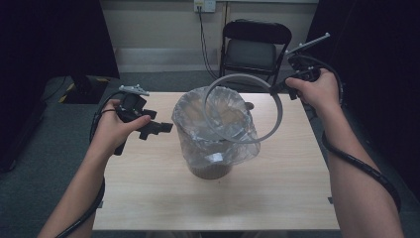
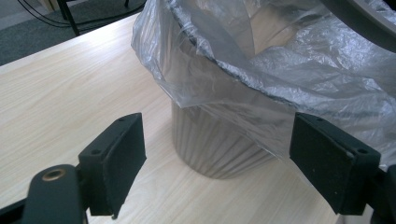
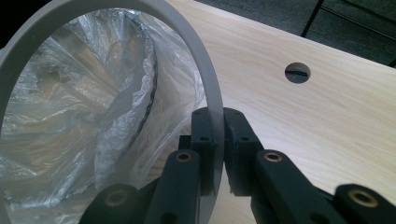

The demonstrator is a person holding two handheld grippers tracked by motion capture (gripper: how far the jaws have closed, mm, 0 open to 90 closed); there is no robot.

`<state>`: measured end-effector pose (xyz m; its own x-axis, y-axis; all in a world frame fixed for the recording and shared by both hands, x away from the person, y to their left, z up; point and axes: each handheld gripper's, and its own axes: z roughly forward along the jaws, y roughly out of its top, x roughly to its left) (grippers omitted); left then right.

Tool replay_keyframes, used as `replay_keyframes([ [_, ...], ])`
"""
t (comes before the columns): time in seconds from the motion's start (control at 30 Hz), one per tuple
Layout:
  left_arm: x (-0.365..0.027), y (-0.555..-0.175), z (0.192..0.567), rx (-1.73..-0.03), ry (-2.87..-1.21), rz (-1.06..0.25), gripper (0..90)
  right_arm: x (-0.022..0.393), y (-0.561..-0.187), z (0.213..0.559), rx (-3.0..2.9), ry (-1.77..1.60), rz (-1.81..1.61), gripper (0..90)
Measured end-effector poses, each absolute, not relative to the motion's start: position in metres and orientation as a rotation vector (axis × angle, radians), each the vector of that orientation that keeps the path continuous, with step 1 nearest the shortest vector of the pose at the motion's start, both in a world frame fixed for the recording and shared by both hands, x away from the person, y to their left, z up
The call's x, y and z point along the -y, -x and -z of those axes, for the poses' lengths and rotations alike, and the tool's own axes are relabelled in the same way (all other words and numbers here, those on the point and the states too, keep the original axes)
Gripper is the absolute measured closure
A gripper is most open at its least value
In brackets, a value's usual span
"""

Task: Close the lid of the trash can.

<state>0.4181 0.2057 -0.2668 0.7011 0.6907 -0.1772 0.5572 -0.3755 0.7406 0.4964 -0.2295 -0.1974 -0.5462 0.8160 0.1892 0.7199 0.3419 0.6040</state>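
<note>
The table [image 1: 148,198] carries a ribbed bin [image 1: 210,168] at its centre, lined with a clear bag [image 1: 198,124] whose edge folds out over the rim. A grey ring [image 1: 275,94] hangs tilted above the bin's mouth, its high edge toward two o'clock, where the right gripper [image 3: 215,135] pinches its band between pressed jaws. At nine o'clock of the bin the left gripper [image 2: 217,163] waits with jaws spread wide, holding nothing. To seat the ring well, I would level it first, centre it over the rim, then lower evenly so the bag's fold stays trapped all round; the free gripper could steady the bin.
</note>
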Motion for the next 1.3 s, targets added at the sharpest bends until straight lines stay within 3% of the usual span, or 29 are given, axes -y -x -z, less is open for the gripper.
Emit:
replay_keyframes([
  [1.3, -0.224, -0.415, 0.290, -0.984, -2.083, -0.181, 17.9, 0.192, -0.510, 0.222, -2.448, -1.411, -1.058, 83.4],
])
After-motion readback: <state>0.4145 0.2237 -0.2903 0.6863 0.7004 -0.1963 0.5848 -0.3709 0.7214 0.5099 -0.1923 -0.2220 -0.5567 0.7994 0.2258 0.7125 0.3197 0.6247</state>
